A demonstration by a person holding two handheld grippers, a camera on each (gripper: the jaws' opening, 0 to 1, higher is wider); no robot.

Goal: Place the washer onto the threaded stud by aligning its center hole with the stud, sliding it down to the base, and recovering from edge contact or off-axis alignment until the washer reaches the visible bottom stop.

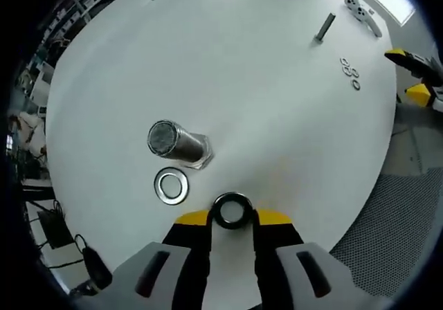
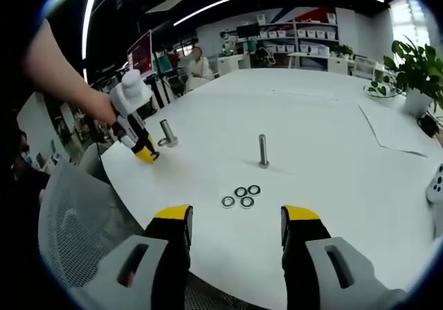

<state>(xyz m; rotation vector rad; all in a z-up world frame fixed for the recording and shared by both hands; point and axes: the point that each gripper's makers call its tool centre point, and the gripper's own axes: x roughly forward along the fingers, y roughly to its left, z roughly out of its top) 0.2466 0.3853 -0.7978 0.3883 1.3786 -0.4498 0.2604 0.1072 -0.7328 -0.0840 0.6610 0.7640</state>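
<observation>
— While the white surface (image 1: pixel 277 116) takes up most of what we see, where do things stand on it?

— Biggest first after that: in the left gripper view a thick threaded stud (image 1: pixel 176 142) stands on its hex base near the edge, seen almost from above. A second, thinner stud (image 2: pixel 263 150) stands upright well apart from it, toward the middle, with four spare washers (image 2: pixel 241 196) lying flat in a cluster near it.

— And the left claw (image 1: pixel 232 216)?

— It is pinching a washer (image 1: pixel 231 209) edge-on between its yellow tips, just short of the thick stud. In the right gripper view you can see a hand holding that claw down by the stud. Another washer (image 1: pixel 171 185) lies flat on the surface just beside the stud's base, not on it.

— The right claw (image 2: pixel 235 227)?

— Spread wide, holding nothing, hovering over the near edge with the spare washers ahead of it.

— How will the washer handle?

— I'd judge it a small steel ring: stiff, light, smooth and slippery, so it could twist or pop out of a pinch. Holding it by the rim, leaving the hole free, looks right. It likely needs tipping flat over the stud's top, or its edge will catch on the threads. Nothing sits at the bottom stop yet.
</observation>
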